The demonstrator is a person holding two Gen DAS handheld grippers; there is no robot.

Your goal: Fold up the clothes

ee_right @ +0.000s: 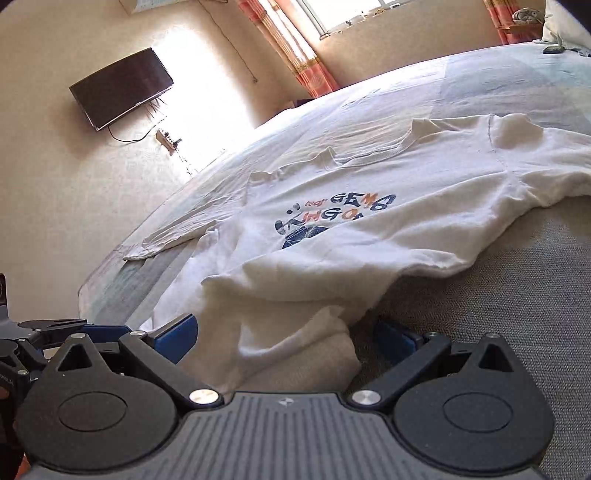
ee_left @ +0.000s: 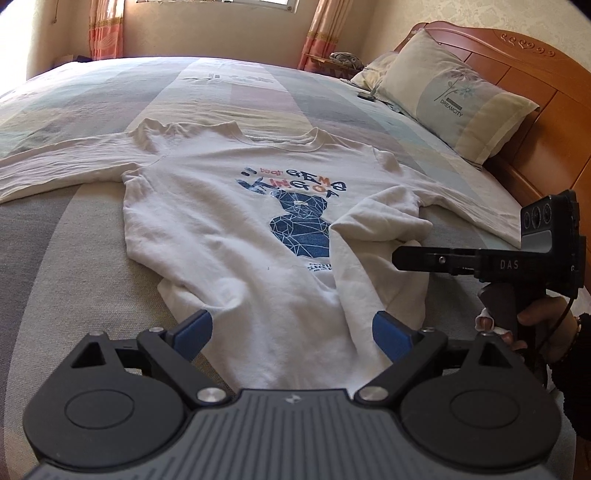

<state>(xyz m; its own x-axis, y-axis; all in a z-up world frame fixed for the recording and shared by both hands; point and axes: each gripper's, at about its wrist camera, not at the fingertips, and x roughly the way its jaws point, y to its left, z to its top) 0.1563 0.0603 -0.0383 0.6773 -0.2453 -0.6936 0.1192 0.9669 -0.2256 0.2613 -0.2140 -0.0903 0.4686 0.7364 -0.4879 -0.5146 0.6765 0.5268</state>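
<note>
A white long-sleeved shirt point(ee_left: 221, 221) with a blue bear print point(ee_left: 301, 229) lies face up on the bed point(ee_left: 74, 258), collar toward the far side. Its left sleeve point(ee_left: 55, 166) stretches out flat. The shirt's right side point(ee_left: 380, 221) is lifted and bunched toward the print. My left gripper point(ee_left: 293, 334) stands open over the hem, with cloth between its blue pads point(ee_left: 195, 332). From the right, a hand holds my right gripper point(ee_left: 399, 258) at the bunched side. In the right wrist view that gripper point(ee_right: 286, 339) is open, with a fold of the shirt point(ee_right: 406, 221) lying between its fingers.
Pillows point(ee_left: 454, 99) lean on the wooden headboard point(ee_left: 535, 81) at the right. A small dark object point(ee_left: 365, 96) lies on the bed near them. A television point(ee_right: 122, 86) hangs on the wall beyond the bed's foot. Curtains point(ee_left: 107, 33) frame the window.
</note>
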